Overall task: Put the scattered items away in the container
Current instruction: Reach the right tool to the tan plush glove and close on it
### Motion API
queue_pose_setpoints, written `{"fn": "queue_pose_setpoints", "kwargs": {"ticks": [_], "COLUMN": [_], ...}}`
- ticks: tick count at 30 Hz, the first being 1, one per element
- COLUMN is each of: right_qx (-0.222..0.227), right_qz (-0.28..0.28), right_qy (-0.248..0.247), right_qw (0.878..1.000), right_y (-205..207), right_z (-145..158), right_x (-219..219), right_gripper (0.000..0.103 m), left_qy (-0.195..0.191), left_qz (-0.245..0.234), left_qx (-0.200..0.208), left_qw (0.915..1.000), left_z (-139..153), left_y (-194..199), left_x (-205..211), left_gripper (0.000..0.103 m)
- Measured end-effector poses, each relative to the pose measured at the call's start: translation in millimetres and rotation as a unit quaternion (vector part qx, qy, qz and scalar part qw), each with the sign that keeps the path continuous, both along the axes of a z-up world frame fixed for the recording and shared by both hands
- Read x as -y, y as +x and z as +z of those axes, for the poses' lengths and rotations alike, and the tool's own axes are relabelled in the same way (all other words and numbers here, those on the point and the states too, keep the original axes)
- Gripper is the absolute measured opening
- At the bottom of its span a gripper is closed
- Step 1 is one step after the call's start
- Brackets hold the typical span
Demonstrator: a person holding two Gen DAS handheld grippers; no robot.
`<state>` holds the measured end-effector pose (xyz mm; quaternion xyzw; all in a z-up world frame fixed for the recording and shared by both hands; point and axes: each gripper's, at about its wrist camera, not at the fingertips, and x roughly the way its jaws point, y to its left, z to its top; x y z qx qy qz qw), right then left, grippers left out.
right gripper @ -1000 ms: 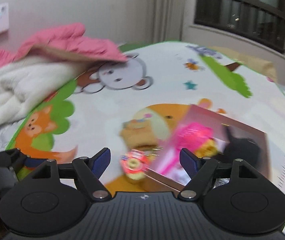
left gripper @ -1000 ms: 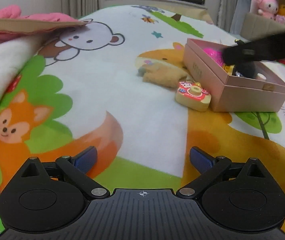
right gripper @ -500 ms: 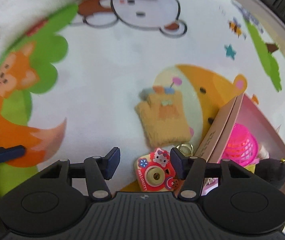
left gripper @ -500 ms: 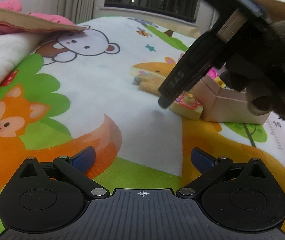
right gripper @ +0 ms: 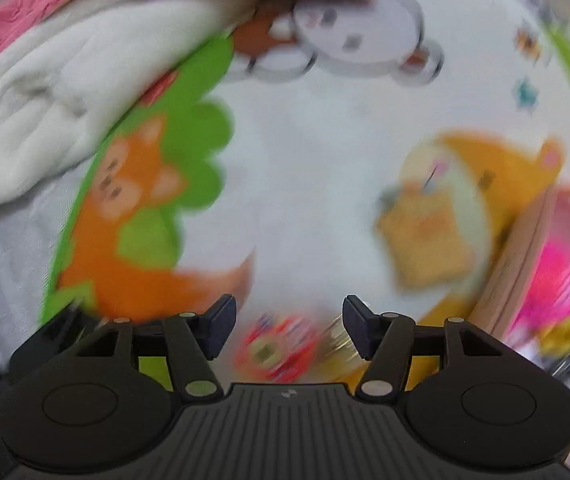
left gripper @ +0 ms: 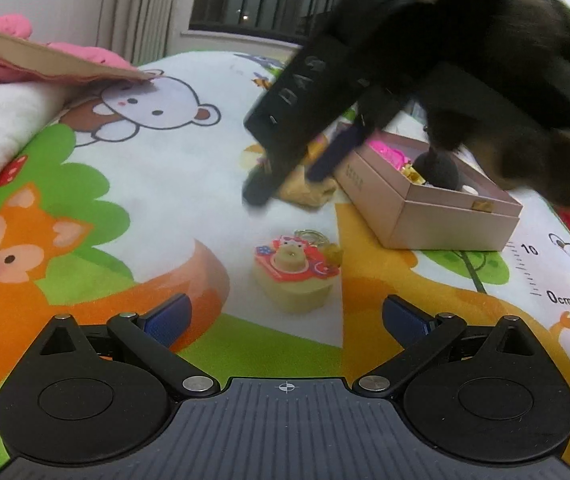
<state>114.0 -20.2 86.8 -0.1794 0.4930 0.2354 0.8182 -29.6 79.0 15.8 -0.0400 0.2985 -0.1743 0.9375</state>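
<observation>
Fingers of the left gripper (left gripper: 287, 314) stand spread wide in the left wrist view, with nothing between the blue pads. Straight ahead of them, close in front and slightly left of the midline, a toy camera (left gripper: 295, 270) sits on the cartoon play mat (left gripper: 157, 184), a keyring touching its far right side. Further ahead and to the right stands the pink box (left gripper: 437, 216), with a pink ball (left gripper: 387, 152) and a dark round thing inside it. Between the toy camera and the box's far corner lies a tan plush pouch (left gripper: 309, 192). The right gripper (left gripper: 285, 184) hangs above that pouch, pointing down toward the mat, its fingers apart and empty. Far to the left, a white blanket (left gripper: 1, 120) lies under a pink cushion (left gripper: 41, 56).

Blur smears the right wrist view. The right gripper (right gripper: 289, 322) shows its fingers spread, gripping nothing. The toy camera (right gripper: 275, 354) lies low between the two fingertips, very near the camera body. Ahead and to the right sits the tan plush pouch (right gripper: 427, 236); the pink box (right gripper: 525, 260) is at the far right edge, with the pink ball (right gripper: 553, 284) in it.
</observation>
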Motion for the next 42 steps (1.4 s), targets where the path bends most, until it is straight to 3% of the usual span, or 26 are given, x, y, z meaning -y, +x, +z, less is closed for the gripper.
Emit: {"fn": "queue_pose_setpoints", "kwargs": {"ticks": [2,4,10,12,17,20,28,30,31,32,33,36,42], "right_qx": [0.045,0.052,0.047,0.04,0.052,0.041,0.045,0.054,0.055,0.055,0.059,0.058,0.038], "right_qz": [-0.018,-0.037,-0.069,-0.075,-0.029,-0.013,0.003,-0.015,-0.032,-0.055,-0.074,-0.091,-0.109], "right_qy": [-0.049,-0.081,-0.073,-0.051,-0.037,-0.023,0.02,0.029,0.036,0.048,0.062,0.07,0.005], "right_qw": [0.998,0.995,0.994,0.995,0.998,0.999,0.999,0.998,0.997,0.996,0.994,0.992,0.993], "right_y": [16,38,64,63,37,14,-52,-52,-48,-41,-34,-14,38], "right_z": [-8,-25,-51,-50,-42,-35,-10,-7,-7,-6,-5,-6,-27], "right_x": [-4,-4,-4,-2,-9,-8,28,34,36,37,37,25,7], "right_gripper": [0.073,0.074,0.082,0.078,0.038,0.029,0.027,0.03,0.046,0.069,0.076,0.08,0.084], "left_qy": [0.001,0.001,0.003,0.005,0.022,0.026,0.032,0.038,0.042,0.045,0.048,0.052,0.036], "left_qz": [-0.001,-0.003,-0.006,-0.006,-0.007,-0.006,-0.001,0.001,0.003,0.005,0.007,0.01,0.008], "left_qx": [0.0,0.0,-0.003,-0.005,-0.006,-0.006,0.0,0.001,0.002,0.003,0.004,0.007,0.006], "left_qw": [1.0,1.0,1.0,1.0,0.9997,0.9996,0.9995,0.9993,0.9991,0.999,0.9988,0.9986,0.9993], "left_z": [0,-1,-4,-6,-9,-10,-11,-11,-11,-11,-11,-11,-11], "left_y": [0,0,1,2,3,3,1,0,0,0,-1,-2,-2], "left_x": [0,0,1,2,8,9,11,12,13,14,15,16,11], "left_gripper": [0.103,0.103,0.103,0.103,0.103,0.103,0.103,0.103,0.103,0.103,0.103,0.103,0.103]}}
